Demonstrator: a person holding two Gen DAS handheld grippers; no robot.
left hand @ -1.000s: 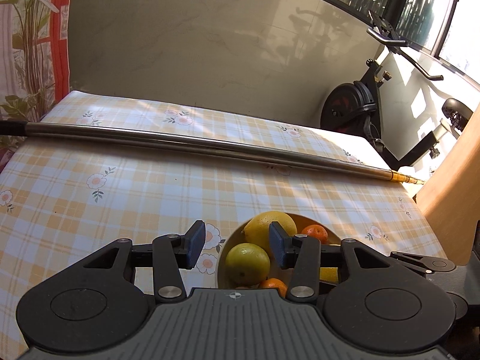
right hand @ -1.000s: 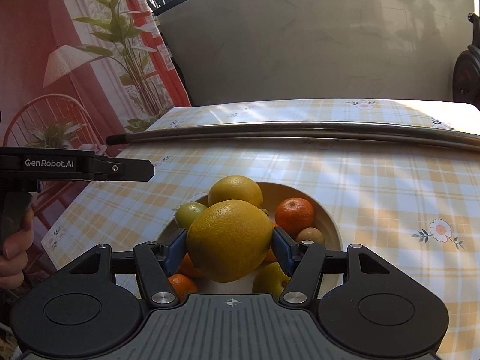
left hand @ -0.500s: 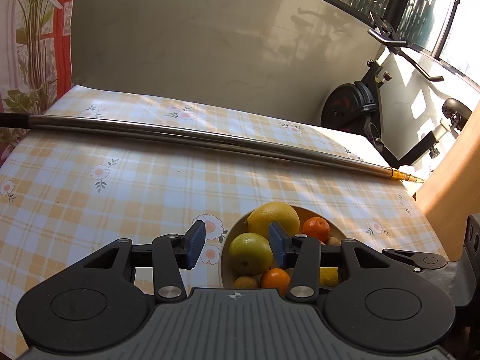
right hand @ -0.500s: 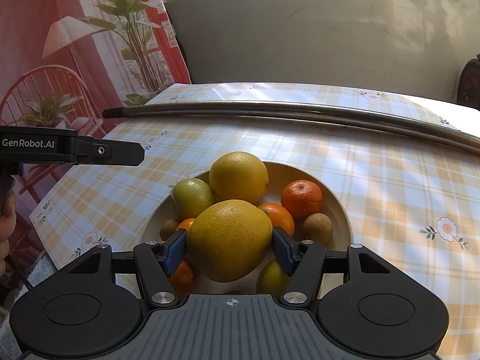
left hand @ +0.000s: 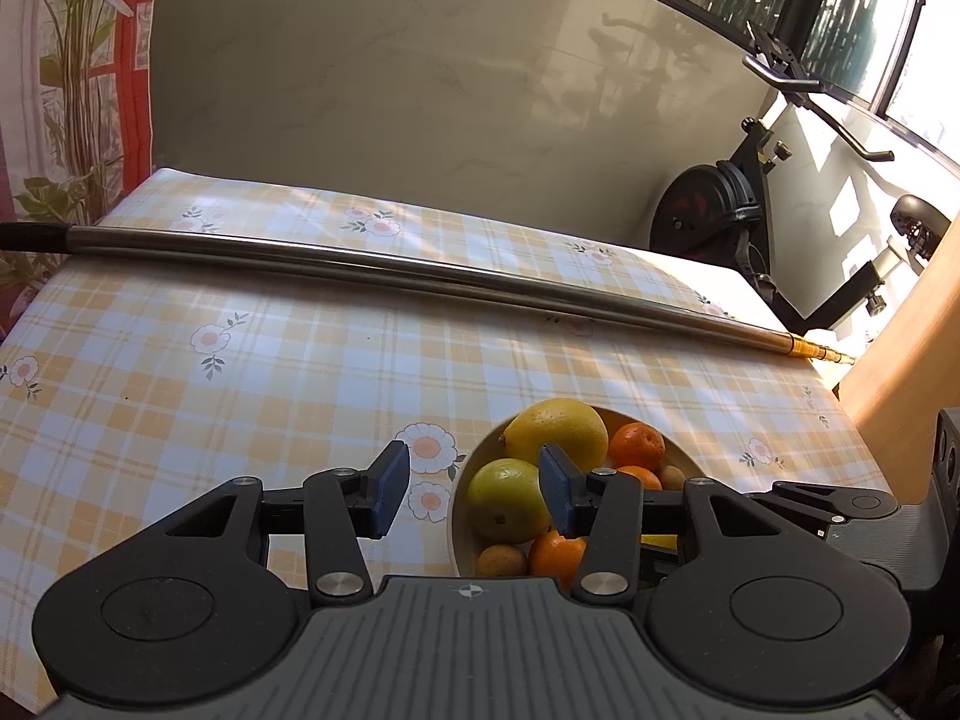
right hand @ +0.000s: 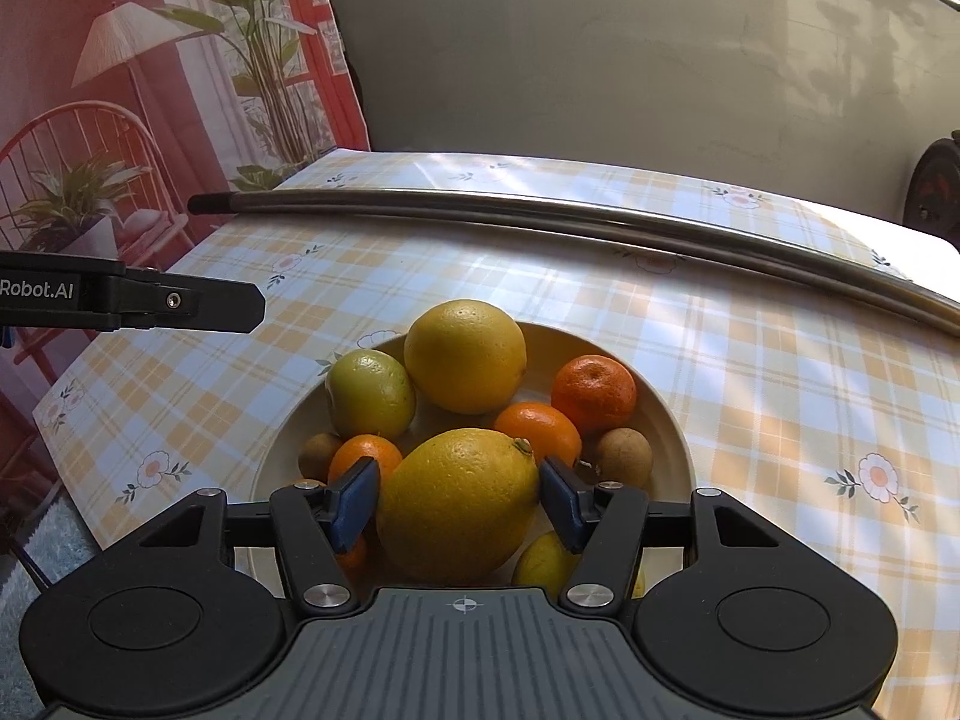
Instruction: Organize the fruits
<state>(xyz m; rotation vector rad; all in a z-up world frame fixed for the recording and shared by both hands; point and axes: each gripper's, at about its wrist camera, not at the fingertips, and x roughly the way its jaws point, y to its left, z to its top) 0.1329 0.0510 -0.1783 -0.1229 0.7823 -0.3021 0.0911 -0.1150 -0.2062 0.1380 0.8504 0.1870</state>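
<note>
A cream bowl [right hand: 666,420] on the checked tablecloth holds a big yellow citrus [right hand: 465,355], a green-yellow fruit [right hand: 369,393], several small oranges [right hand: 594,393] and small brown fruits [right hand: 624,457]. My right gripper [right hand: 459,504] sits low over the bowl's near side; a large yellow citrus [right hand: 459,504] lies between its blue pads [right hand: 354,501], with small gaps at both sides. My left gripper [left hand: 474,489] is open and empty, just left of and above the bowl [left hand: 459,516]; it also shows in the right wrist view [right hand: 180,300].
A long steel pole [left hand: 420,276] lies across the far part of the table. An exercise bike [left hand: 738,210] stands beyond the table's far right corner. A wooden panel [left hand: 900,372] is at the right. A printed curtain [right hand: 120,120] hangs at the left.
My right gripper came down into the bowl with the large citrus and its pads have spread off the fruit. My left gripper drew back and rose a little.
</note>
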